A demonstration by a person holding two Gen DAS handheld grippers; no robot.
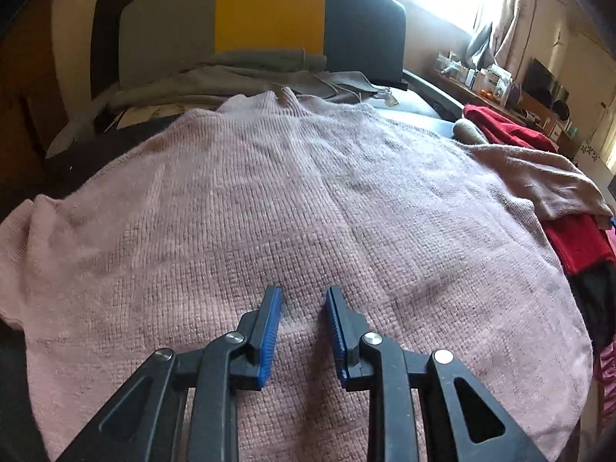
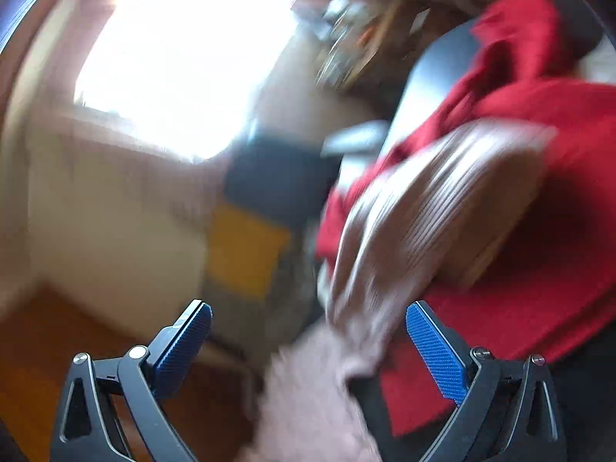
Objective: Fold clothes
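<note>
The pink sweater (image 1: pixel 292 208) lies spread flat across the surface, its right sleeve (image 1: pixel 539 177) draped over red clothes (image 1: pixel 569 242), while the left gripper (image 1: pixel 304 308) hovers low with jaws slightly apart and the right gripper (image 2: pixel 308 331) gapes wide near that sleeve, probably for a fold.

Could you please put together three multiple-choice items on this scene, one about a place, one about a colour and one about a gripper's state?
1. Where does the red garment lie relative to the pink knit sweater in the left wrist view?
A. left of it
B. right of it
C. spread on top of it

2. What colour is the middle panel of the chair back?
A. yellow
B. green
C. white

3. How does the right gripper stand?
A. shut on the sweater
B. shut on nothing
C. open

Answers: 1 B, the red cloth lies past the sweater's right sleeve. 2 A, it sits between grey panels. 3 C, its blue pads are wide apart.
</note>
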